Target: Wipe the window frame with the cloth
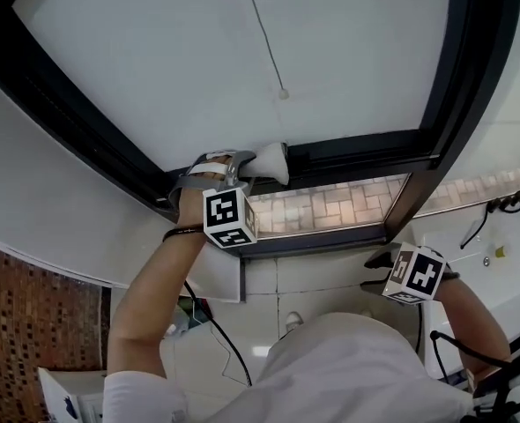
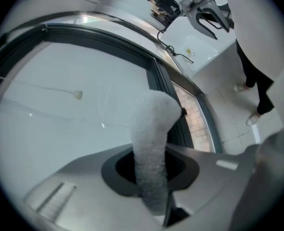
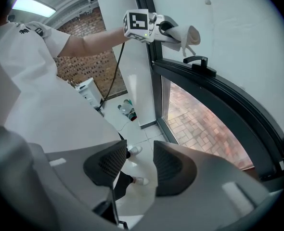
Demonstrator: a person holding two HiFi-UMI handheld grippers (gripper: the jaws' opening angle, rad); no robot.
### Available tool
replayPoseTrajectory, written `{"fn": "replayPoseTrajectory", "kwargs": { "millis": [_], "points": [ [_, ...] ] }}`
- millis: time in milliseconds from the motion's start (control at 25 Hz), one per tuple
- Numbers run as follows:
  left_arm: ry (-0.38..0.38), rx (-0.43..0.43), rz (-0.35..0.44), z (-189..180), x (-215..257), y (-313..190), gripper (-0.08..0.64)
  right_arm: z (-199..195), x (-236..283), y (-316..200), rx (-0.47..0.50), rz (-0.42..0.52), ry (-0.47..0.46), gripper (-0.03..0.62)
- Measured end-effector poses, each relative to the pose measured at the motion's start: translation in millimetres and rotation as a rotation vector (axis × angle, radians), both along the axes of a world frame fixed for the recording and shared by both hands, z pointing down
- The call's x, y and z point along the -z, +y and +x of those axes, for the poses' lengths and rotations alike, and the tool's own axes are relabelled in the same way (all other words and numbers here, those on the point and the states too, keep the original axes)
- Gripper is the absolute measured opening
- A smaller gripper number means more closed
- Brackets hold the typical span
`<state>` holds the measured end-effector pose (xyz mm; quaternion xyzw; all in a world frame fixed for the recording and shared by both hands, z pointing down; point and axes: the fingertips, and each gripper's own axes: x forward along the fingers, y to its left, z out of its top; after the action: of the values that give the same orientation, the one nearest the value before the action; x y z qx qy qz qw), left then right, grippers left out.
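Left claw [image 2: 149, 171] clamps cloth [image 2: 152, 121] at dark window frame [image 2: 162, 83].

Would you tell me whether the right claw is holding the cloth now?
No, the right claw is open and empty; the cloth is clamped in the left claw.

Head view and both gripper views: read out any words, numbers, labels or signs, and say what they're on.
No readable words or numbers anywhere.
On left tool, marker cube: square code patterns only, no letters.
On right tool, marker cube: the same.
On shirt sleeve, dark print: too small to read.
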<state>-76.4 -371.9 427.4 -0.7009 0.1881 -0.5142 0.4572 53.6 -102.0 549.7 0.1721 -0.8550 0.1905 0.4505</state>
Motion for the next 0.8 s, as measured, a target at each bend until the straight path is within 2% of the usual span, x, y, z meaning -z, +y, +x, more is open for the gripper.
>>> {"fn": "replayPoseTrajectory", "kwargs": {
  "millis": [160,400,800],
  "points": [
    [0.019,-0.061,0.007,58.8,19.7,14.6,0.089,16.1,8.1,3.1,-0.008,0.014,0.005,0.176],
    [0.051,-0.115,0.001,145.8,22.1,21.9,0.089,60.0,15.8,4.7,-0.025,0.04,0.051,0.176],
    [0.1,-0.099,-0.036,283.0,-12.1,15.9,0.089,122.6,11.9,36.6,-0.102,0.004,0.06,0.176]
  ]
}}
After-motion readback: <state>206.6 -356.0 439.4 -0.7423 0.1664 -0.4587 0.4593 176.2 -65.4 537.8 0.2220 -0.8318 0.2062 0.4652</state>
